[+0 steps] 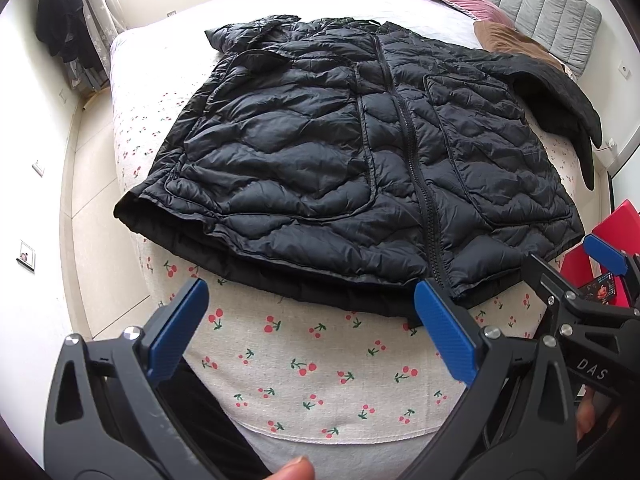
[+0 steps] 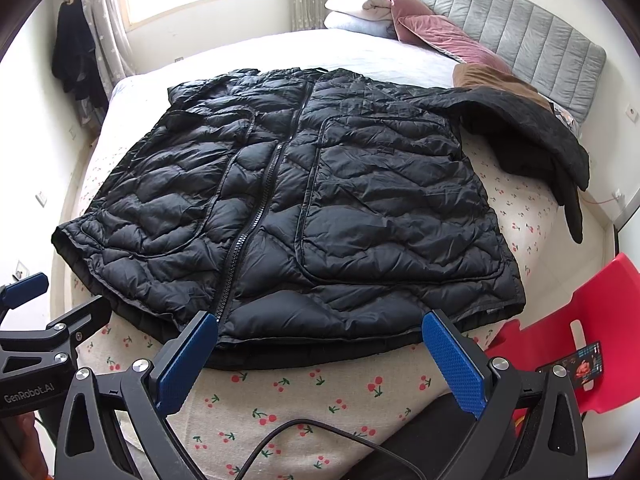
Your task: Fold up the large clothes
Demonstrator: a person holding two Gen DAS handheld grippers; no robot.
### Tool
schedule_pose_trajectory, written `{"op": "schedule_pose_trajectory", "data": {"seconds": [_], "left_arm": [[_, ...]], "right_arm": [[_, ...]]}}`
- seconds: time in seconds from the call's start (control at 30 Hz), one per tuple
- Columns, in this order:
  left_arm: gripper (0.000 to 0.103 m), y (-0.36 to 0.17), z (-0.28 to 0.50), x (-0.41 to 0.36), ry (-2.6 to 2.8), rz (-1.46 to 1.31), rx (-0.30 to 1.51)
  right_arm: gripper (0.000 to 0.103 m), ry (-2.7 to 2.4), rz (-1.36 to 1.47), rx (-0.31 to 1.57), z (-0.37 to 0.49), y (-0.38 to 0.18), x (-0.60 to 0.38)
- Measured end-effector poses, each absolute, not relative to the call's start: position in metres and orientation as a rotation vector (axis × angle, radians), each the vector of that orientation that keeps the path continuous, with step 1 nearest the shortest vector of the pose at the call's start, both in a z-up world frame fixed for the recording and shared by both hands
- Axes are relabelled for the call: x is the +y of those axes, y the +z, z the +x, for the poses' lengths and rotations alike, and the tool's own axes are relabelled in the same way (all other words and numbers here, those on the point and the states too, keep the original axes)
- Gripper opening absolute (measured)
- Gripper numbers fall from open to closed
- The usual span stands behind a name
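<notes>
A black quilted puffer jacket (image 1: 328, 168) lies flat, zipped, front up on the bed, hem toward me; it also shows in the right wrist view (image 2: 320, 208). Its right sleeve (image 2: 552, 148) sticks out to the right; the left sleeve looks folded in at the far left. My left gripper (image 1: 312, 308) is open and empty, hovering just short of the hem near the zipper's bottom end. My right gripper (image 2: 320, 344) is open and empty, just short of the hem's middle-right part. The right gripper also shows at the right of the left wrist view (image 1: 608, 260).
The bed (image 1: 320, 376) has a cherry-print cover. Pillows (image 2: 424, 28) and a grey headboard (image 2: 540, 52) are at the far right end. A red chair (image 2: 580, 344) with a phone on it stands right of the bed. Dark clothes (image 2: 76, 56) hang by the window. A cable (image 2: 320, 436) runs below the right gripper.
</notes>
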State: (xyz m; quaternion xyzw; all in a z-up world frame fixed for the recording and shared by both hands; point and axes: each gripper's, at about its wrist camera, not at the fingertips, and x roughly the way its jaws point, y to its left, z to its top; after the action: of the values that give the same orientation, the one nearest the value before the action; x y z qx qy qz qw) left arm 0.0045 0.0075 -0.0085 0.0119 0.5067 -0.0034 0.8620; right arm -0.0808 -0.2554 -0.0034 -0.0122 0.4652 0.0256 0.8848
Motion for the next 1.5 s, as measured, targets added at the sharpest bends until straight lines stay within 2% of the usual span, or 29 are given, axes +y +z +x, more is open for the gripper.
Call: {"op": "schedule_pose_trajectory", "data": {"seconds": [0.6,0.93,1.2,1.5], "left_arm": [[0.103,-0.008,0.023,0.003,-0.011,0.040,1.028],[0.103,0.007,0.072,0.007,-0.138,0.079,1.007],[0.103,0.017,0.170,0.035,-0.141,0.125,1.021],[0.103,-0.024,0.325,0.104,0.014,0.023,1.063]], "right_arm": [[0.103,0.050,-0.034,0.963,-0.066,-0.001,-0.263],[0.103,0.079,-0.077,0.959,-0.025,0.002,-0.277],[0.103,0.079,-0.075,0.970,0.040,0.003,-0.307],[0.103,0.004,0.018,1.011,0.145,-0.009,-0.374]]}}
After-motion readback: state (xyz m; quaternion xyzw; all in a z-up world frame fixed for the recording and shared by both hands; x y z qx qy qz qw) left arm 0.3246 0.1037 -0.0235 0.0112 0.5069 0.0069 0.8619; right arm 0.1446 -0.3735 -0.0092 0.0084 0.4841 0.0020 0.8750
